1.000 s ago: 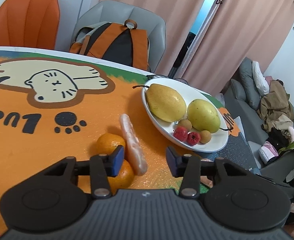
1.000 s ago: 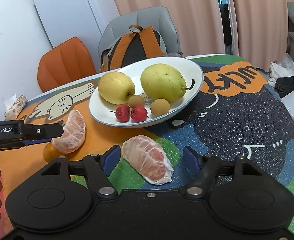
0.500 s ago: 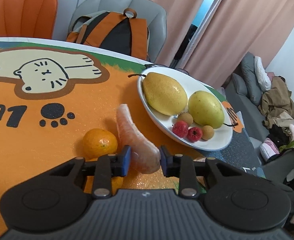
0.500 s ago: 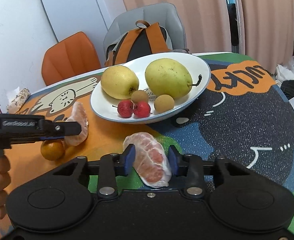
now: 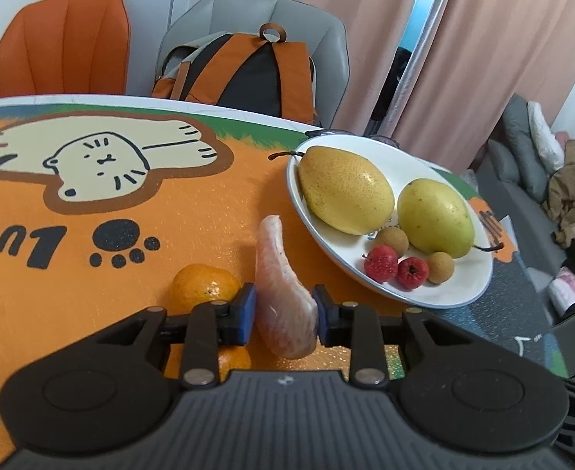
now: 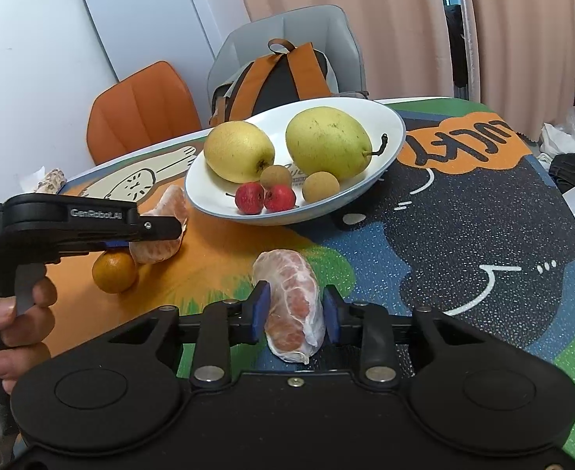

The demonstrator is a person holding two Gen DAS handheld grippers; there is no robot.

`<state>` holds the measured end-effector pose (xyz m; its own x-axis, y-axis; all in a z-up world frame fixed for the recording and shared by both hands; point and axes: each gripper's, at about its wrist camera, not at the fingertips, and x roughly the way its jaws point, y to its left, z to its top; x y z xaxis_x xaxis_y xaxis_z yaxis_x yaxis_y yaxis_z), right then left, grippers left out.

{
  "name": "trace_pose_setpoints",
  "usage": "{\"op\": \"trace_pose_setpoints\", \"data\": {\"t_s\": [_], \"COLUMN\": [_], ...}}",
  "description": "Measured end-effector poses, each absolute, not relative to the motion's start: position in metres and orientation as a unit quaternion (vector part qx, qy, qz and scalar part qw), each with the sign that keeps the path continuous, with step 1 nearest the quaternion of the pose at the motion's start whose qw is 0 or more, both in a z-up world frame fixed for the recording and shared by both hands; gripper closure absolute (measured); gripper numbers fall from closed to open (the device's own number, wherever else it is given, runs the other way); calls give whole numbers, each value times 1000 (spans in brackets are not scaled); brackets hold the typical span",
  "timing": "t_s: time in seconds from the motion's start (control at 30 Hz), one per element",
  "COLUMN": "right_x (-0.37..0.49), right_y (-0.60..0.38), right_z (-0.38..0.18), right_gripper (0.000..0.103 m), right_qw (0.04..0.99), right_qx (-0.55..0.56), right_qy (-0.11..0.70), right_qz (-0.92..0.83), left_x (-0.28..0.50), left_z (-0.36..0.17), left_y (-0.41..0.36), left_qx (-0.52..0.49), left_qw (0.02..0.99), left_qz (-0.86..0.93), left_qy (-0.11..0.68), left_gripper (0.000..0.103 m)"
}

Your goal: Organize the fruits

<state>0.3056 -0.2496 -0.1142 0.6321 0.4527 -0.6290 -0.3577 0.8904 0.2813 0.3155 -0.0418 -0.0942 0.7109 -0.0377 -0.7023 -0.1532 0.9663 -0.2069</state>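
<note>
Two pears (image 6: pixel 240 150), two small oranges (image 5: pixel 203 284) and two pomelo wedges (image 6: pixel 293 299) are seen. One wedge is pinched by each downward-tilted gripper: left gripper (image 5: pixel 285 313), right gripper (image 6: pixel 293 313), whose jaws are closing, with the plate (image 6: pixel 369 180) at twelve o'clock.

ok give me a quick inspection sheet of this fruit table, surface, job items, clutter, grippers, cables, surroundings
surface: table under a cartoon cat mat, orange and dark blue areas.
job's things: white plate holds two pears, two red berries and two brown longans; two small oranges sit on the mat off the plate.
clutter: a wrapped item at the far table edge.
grippers: left gripper shut on a peeled citrus segment; right gripper closing, pads against another peeled segment; a hand holds the left tool.
cables: nothing seen.
surroundings: orange chair, grey chair with backpack, curtains, sofa with clothes.
</note>
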Motion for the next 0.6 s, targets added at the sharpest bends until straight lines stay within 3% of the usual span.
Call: {"op": "trace_pose_setpoints", "data": {"t_s": [0.1, 0.17, 0.6], "right_x": [304, 304, 299], "right_y": [-249, -248, -248], "right_z": [-114, -113, -103], "right_gripper": [72, 73, 78], "right_qw": [901, 902, 909], "right_qx": [62, 59, 60], "right_qy": [365, 364, 345], "right_qz": [225, 224, 227], "left_x": [321, 324, 302], "left_z": [-95, -96, -85], "left_y": [-48, -52, -43], "left_qx": [-99, -84, -126], "left_qw": [916, 915, 918], "left_qz": [42, 49, 18], "left_qy": [386, 392, 376], "left_gripper": [73, 83, 85]}}
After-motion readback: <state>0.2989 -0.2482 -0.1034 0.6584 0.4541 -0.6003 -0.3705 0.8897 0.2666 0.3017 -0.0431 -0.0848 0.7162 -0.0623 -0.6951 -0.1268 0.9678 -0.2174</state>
